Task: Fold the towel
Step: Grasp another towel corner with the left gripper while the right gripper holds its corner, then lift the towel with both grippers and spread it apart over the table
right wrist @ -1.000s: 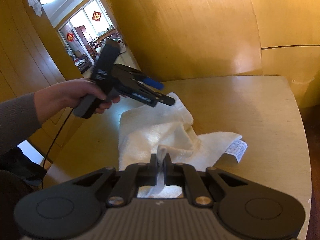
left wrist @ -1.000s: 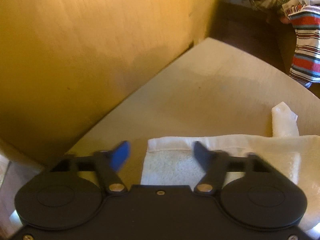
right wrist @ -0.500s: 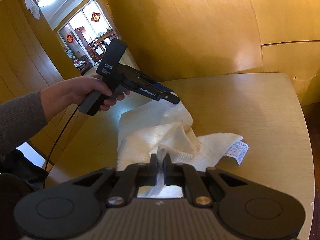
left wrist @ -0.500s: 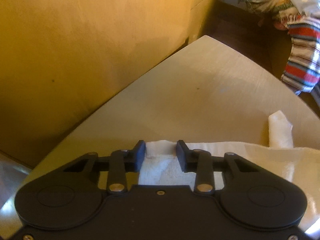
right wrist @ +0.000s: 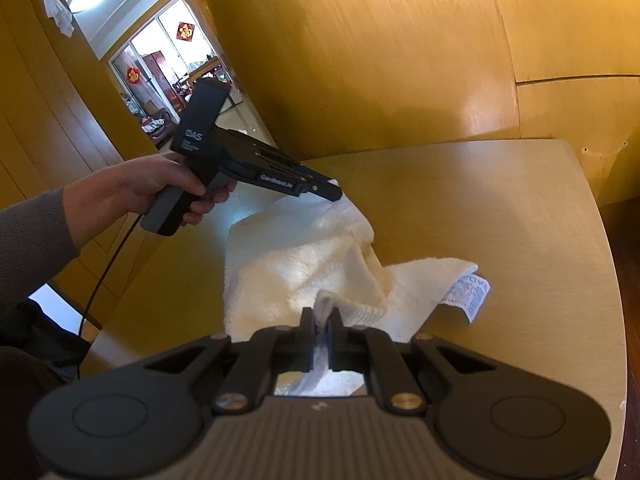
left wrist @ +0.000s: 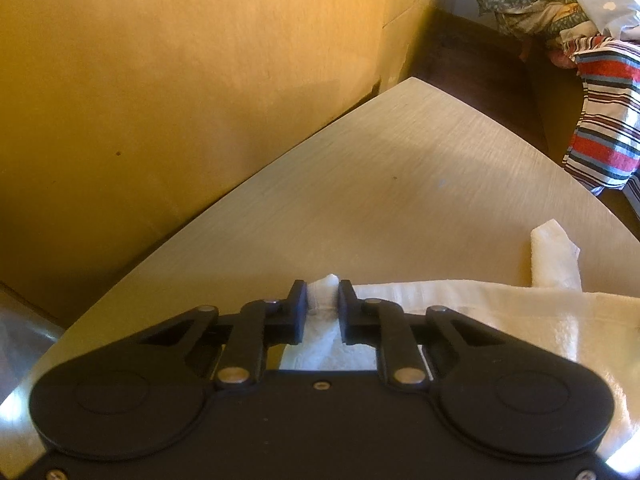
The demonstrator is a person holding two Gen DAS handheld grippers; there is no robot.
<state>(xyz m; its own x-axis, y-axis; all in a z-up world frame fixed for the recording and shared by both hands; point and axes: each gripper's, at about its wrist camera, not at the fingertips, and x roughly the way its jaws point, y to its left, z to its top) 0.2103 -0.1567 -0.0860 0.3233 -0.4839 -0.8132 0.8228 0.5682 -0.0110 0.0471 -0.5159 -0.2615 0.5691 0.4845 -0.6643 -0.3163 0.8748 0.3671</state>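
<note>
A cream-white towel (right wrist: 312,256) lies rumpled on the light wooden table (right wrist: 500,208), a printed label (right wrist: 470,294) at its right corner. My left gripper (left wrist: 323,300) is shut on the towel's far corner (left wrist: 322,294); in the right wrist view it (right wrist: 334,194) pinches that corner just above the table. My right gripper (right wrist: 322,318) is shut on the near corner (right wrist: 323,304), which sticks up between the fingers. The towel (left wrist: 500,312) stretches right in the left wrist view, one end (left wrist: 554,256) standing up.
Yellow wooden wall panels (left wrist: 180,80) close in the table at the back. A striped cloth (left wrist: 604,120) and other fabrics (left wrist: 532,4) are piled beyond the table's far right corner. A doorway (right wrist: 168,76) opens at the left behind my left hand (right wrist: 160,188).
My left gripper has moved onto the towel's far corner and closed on it, from wide open to shut. The right gripper has kept its hold on the near corner.
</note>
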